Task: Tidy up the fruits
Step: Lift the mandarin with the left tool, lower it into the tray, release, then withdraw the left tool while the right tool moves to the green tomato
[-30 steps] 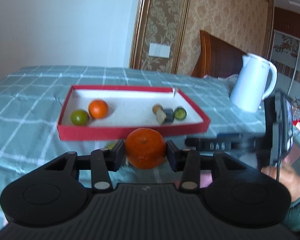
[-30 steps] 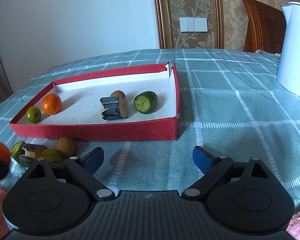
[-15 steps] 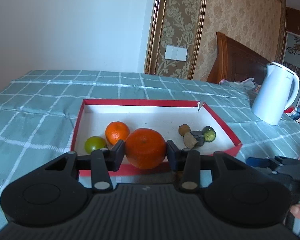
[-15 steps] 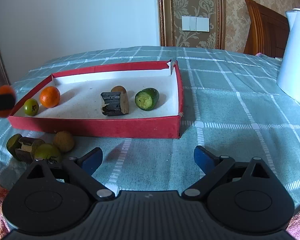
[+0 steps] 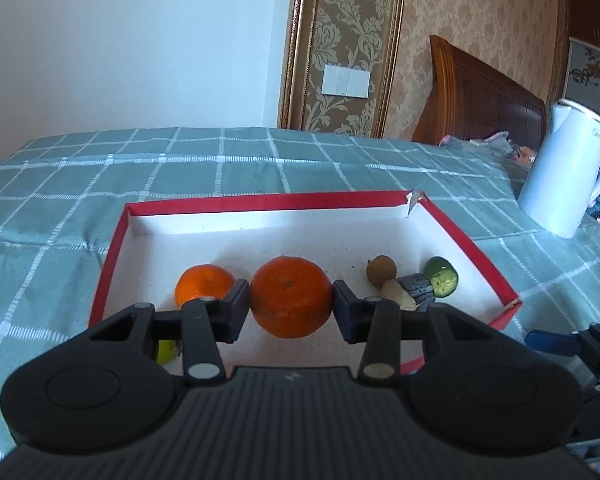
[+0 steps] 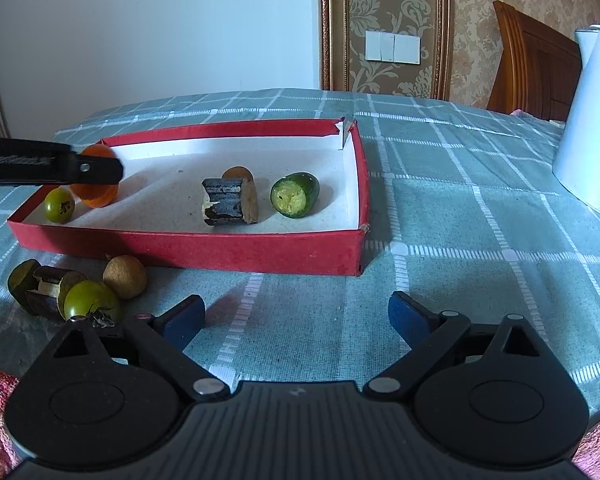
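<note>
The left tool pinches a large orange above the red tray. The right tool hangs spread and empty over the checked worktop.

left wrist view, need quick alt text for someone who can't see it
The left tongs grip a large orange above a red-rimmed white tray on a green checked cloth. The tray holds a smaller orange, a brown round fruit and a cut green fruit; a white kettle stands right.
</note>
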Action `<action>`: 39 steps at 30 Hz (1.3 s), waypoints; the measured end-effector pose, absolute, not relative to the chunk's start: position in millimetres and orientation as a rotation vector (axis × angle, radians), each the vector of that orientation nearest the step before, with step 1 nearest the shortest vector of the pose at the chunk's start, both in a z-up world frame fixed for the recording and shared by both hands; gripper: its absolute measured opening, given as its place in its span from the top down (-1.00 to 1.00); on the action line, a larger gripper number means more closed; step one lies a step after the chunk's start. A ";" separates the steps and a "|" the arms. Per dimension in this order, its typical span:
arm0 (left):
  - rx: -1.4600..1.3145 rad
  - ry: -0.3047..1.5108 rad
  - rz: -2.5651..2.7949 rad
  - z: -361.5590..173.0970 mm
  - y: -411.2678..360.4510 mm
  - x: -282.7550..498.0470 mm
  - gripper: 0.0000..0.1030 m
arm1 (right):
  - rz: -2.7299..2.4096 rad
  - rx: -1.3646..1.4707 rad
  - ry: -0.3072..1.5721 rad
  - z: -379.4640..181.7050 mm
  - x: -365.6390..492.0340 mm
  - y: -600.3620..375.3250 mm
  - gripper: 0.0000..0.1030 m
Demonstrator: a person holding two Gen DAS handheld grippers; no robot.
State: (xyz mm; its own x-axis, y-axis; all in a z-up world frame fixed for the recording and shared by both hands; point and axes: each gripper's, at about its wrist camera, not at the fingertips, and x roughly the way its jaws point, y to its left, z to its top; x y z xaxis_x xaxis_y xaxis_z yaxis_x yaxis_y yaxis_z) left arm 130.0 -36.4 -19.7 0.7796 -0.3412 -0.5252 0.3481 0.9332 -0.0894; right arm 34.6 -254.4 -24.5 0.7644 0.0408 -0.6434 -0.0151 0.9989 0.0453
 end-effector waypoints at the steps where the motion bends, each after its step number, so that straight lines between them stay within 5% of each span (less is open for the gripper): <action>1: 0.015 0.568 -0.371 -21.5 -37.8 132.5 0.21 | 0.030 0.037 0.701 -24.4 34.7 -254.2 -0.92; 26: 0.047 0.647 -0.358 -42.9 -41.8 151.9 0.09 | 0.030 0.025 0.705 -23.6 35.1 -252.2 -0.95; 34: 0.076 0.601 -0.335 -28.7 -36.1 129.0 -0.46 | 0.030 0.025 0.706 -23.8 35.4 -252.0 -0.96; 39: 0.067 0.562 -0.321 -15.1 -20.7 103.5 -0.62 | 0.032 0.023 0.706 -24.0 35.7 -251.8 -0.97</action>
State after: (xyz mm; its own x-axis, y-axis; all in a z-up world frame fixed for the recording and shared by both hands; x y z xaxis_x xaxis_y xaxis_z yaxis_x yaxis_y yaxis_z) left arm 103.5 -20.7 -15.1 0.7976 -0.2806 -0.5339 0.3172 0.9480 -0.0243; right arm 35.7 -251.8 -24.0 0.7603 0.0374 -0.6485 -0.0215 0.9992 0.0323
